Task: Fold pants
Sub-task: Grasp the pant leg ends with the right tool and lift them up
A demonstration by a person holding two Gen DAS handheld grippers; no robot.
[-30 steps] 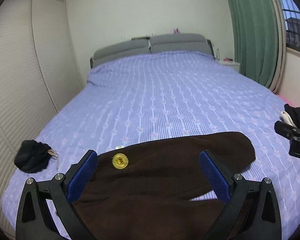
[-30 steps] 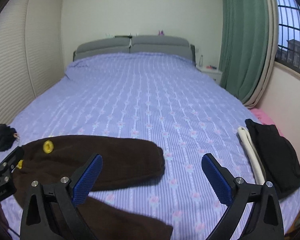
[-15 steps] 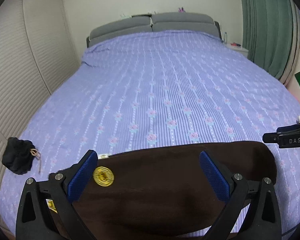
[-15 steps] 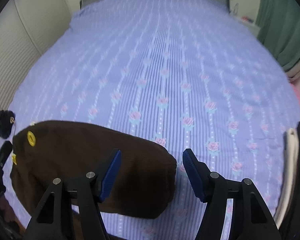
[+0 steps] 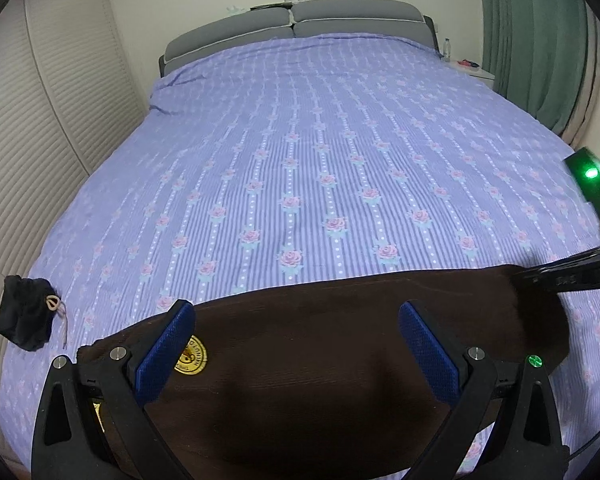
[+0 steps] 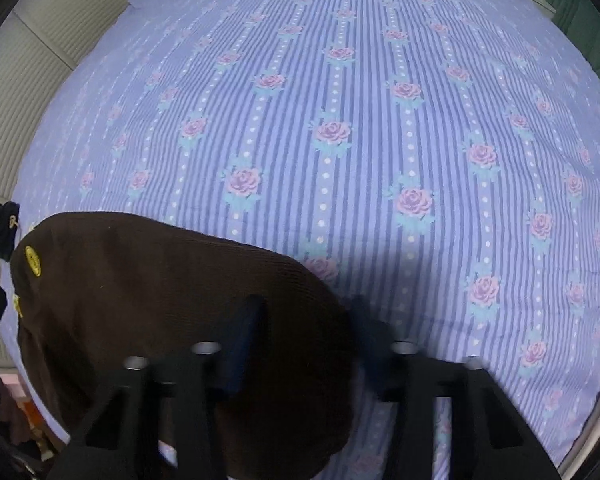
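Both grippers have dropped closer to the brown pants (image 5: 340,360), which lie lengthwise left to right at the bottom of frame on the bed (image 5: 320,140). Left gripper (image 5: 296,344) is spread wide above them; right gripper (image 6: 304,340) is half closed, straddling the pants' right end. Yellow round badge (image 5: 191,354), text unreadable.

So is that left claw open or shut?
Open. The left claw's two blue pads stand wide apart over the brown pants, gripping nothing.

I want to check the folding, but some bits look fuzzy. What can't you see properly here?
- Right tool, right wrist view: motion blur; whether it has pinched the brown pants is unclear.
- Near edge of the pants, left wrist view: cut off by the picture's bottom and the left tool.
- Yellow badge: half hidden by a finger, lettering too small.
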